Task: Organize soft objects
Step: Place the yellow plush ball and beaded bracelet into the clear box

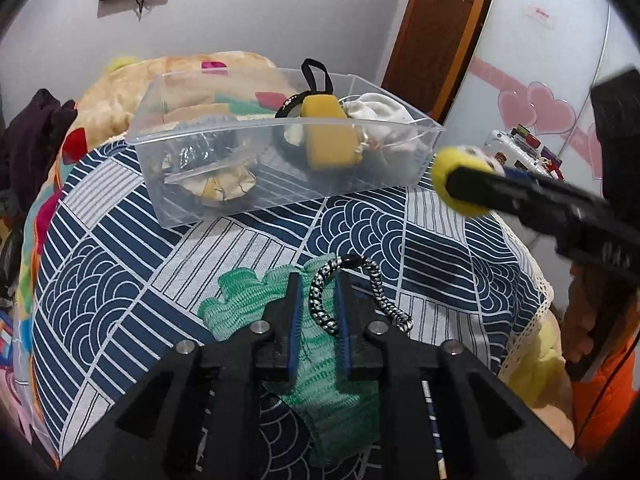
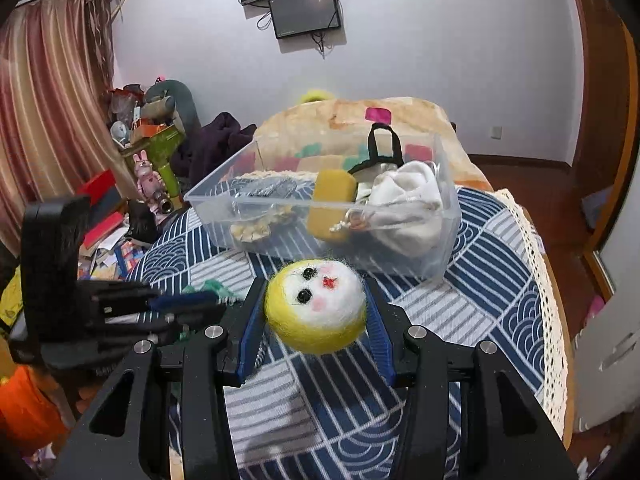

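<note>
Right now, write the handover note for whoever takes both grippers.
Right gripper: shut on the yellow-and-white felt face ball, held above the cloth near the clear plastic bin.
Left gripper: jaws straddling the green mesh pouch and its black-and-white braided cord; grip unconfirmed.
Done: yellow sponge and white cloth bag are binned.
Left: bin the ball, then the pouch.

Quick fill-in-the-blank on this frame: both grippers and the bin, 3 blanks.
1. The right gripper is shut on a felt ball with a ____ rim.
2. The left gripper straddles a braided cord over a ____ mesh cloth.
3. The sponge sits inside a clear ____.

Missing: yellow; green; bin
</note>
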`<move>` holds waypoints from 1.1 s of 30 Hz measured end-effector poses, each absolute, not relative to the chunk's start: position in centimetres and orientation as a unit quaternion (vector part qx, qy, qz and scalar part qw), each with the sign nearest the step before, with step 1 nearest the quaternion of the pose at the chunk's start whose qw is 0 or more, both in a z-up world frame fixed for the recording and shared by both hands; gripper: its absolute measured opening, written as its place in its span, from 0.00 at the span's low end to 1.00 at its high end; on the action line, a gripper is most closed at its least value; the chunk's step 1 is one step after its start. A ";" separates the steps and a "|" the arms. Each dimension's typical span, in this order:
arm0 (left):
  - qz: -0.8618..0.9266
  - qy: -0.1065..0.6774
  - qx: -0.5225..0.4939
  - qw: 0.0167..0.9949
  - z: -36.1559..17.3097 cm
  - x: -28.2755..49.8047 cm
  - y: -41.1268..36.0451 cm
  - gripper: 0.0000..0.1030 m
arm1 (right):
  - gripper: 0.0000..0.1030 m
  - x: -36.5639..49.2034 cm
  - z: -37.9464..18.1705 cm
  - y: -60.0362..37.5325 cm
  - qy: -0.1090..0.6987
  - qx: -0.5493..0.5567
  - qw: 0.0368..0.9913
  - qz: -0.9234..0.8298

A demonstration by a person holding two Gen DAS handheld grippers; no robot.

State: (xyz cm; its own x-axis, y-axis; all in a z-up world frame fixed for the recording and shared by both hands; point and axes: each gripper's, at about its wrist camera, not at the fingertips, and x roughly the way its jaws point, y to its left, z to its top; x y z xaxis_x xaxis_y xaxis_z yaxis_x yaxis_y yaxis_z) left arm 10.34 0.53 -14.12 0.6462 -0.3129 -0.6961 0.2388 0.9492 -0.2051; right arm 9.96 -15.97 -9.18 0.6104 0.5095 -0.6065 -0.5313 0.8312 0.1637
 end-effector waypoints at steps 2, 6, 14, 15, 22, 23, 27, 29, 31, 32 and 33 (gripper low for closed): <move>-0.151 0.386 -0.045 0.909 -13.9 10.1 0.6 0.06 | 0.42 10.5 -8.8 -15.6 0.328 -0.019 0.899 0.290; -0.144 0.366 -0.049 0.918 -12.6 9.7 1.3 0.06 | 0.42 11.6 -8.0 -14.5 0.317 -0.031 0.902 0.291; -0.105 0.319 -0.057 0.940 -9.1 10.4 3.6 0.06 | 0.42 13.8 -6.8 -12.9 0.302 -0.030 0.908 0.289; -0.101 0.316 -0.055 0.942 -8.8 10.8 3.8 0.06 | 0.42 13.9 -6.8 -12.7 0.301 -0.031 0.909 0.288; -0.060 0.289 -0.041 0.954 -6.8 12.9 5.2 0.06 | 0.43 15.9 -6.8 -10.2 0.300 -0.044 0.907 0.291; -0.053 0.285 -0.039 0.956 -6.7 13.3 5.5 0.06 | 0.43 16.3 -7.0 -9.9 0.305 -0.044 0.905 0.292; -0.033 0.278 -0.034 0.959 -6.6 14.8 6.0 0.06 | 0.43 17.9 -8.0 -9.2 0.333 -0.027 0.893 0.302; -0.025 0.278 -0.036 0.960 -6.8 15.6 6.3 0.06 | 0.43 18.3 -8.6 -8.8 0.343 -0.026 0.889 0.304; -0.013 0.282 -0.038 0.959 -7.3 16.5 6.4 0.06 | 0.43 18.3 -8.9 -8.7 0.348 -0.028 0.887 0.303; -0.006 0.287 -0.036 0.957 -7.7 17.0 6.4 0.06 | 0.43 18.2 -9.2 -8.4 0.350 -0.032 0.886 0.303; -0.004 0.289 -0.037 0.956 -8.0 17.3 6.3 0.06 | 0.43 18.1 -9.3 -8.3 0.352 -0.035 0.885 0.302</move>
